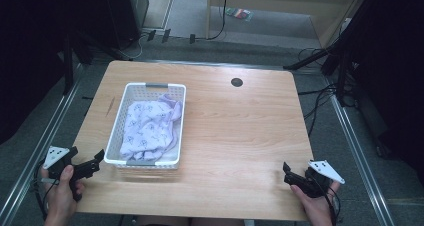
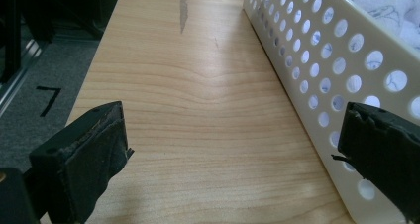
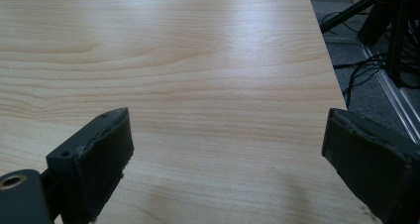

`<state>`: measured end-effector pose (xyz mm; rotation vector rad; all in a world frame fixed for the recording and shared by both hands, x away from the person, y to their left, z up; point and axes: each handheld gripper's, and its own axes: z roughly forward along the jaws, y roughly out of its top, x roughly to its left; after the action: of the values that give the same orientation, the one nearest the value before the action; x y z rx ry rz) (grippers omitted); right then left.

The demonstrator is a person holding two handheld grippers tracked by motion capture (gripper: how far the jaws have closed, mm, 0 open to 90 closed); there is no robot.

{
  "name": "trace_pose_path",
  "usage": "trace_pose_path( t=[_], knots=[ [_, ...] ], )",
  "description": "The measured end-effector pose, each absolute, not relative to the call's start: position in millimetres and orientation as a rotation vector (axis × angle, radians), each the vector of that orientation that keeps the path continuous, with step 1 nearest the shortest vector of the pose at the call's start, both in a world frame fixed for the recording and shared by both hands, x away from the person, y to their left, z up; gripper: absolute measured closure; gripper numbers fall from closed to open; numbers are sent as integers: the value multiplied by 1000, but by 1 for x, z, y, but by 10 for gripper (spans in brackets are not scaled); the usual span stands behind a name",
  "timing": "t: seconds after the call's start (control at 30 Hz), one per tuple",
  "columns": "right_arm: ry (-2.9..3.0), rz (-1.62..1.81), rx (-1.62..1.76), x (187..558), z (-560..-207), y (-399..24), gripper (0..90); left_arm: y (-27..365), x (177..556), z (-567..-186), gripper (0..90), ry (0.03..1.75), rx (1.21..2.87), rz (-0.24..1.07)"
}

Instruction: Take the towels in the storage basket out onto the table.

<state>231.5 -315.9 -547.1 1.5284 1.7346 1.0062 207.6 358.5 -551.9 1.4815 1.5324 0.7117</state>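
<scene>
Wooden table (image 1: 240, 136) carries a white basket (image 1: 150, 88) with a lilac cloth (image 1: 147, 128) bunched inside, and both the left gripper (image 1: 85, 163) and right gripper (image 1: 292, 176) sit wide open and empty, so handling looks not yet begun

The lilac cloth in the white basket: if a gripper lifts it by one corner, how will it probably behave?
The lilac cloth lies crumpled in soft folds, so it is probably floppy and would hang and unfold when lifted. It looks thin, so likely light. It might drag on the rim of the white basket, which looks like light perforated plastic and could shift.
</scene>
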Motion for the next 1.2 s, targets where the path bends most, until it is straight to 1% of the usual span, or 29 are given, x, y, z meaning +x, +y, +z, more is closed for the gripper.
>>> trace_pose_path(
  t=[0.2, 0.43, 0.47, 0.57, 0.63, 0.8, 1.2],
  knots=[
    [1736, 1013, 1528, 231, -547, -316, 52, 363, 207, -548, 0, 1546, 1443, 712],
    [1734, 1016, 1526, 231, -547, -316, 52, 364, 204, -530, 0, 1541, 1410, 715],
    [1734, 1015, 1523, 231, -547, -316, 52, 362, 203, -522, 0, 1523, 1404, 719],
    [1734, 1016, 1521, 231, -547, -316, 52, 360, 203, -516, 0, 1492, 1392, 723],
    [1733, 1014, 1524, 231, -547, -316, 53, 359, 204, -505, 0, 1476, 1375, 728],
    [1733, 1014, 1530, 232, -547, -317, 53, 351, 203, -490, 0, 1458, 1401, 751],
    [1736, 1010, 1521, 231, -547, -316, 53, 326, 210, -452, 0, 1381, 1402, 742]
  ],
)
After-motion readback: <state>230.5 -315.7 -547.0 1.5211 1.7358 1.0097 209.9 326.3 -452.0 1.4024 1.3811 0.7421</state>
